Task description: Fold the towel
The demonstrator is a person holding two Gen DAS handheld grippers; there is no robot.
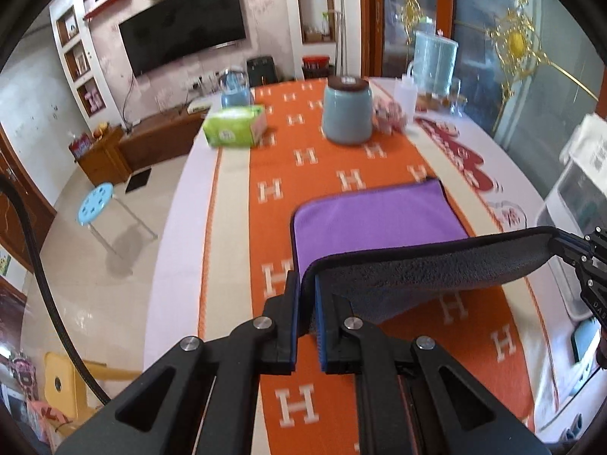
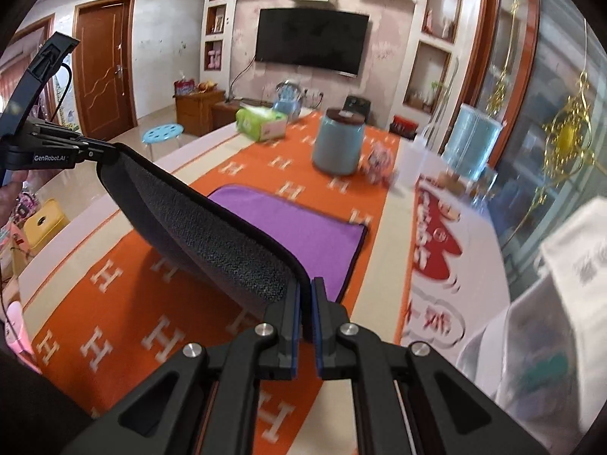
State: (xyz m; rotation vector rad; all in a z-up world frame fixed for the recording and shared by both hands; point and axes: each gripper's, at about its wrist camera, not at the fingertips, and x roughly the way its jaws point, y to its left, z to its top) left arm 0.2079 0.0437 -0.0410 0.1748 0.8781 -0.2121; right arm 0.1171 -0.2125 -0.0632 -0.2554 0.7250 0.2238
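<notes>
A towel, purple on one face (image 1: 375,216) and dark grey on the other (image 1: 428,265), lies partly on the orange table runner (image 1: 288,174). Its near edge is lifted off the table, grey side showing. My left gripper (image 1: 308,284) is shut on the towel's near left corner. My right gripper (image 2: 305,288) is shut on the near right corner and also shows at the right edge of the left wrist view (image 1: 569,246). In the right wrist view the grey flap (image 2: 212,235) stretches between both grippers above the flat purple part (image 2: 303,227); the left gripper (image 2: 102,155) shows there too.
At the table's far end stand a blue-grey jar (image 1: 347,112), a green tissue box (image 1: 235,125), a clear water jug (image 1: 434,60) and a small bottle (image 1: 404,94). A blue stool (image 1: 95,204) stands on the floor left of the table. White boxes (image 2: 550,322) sit at the right.
</notes>
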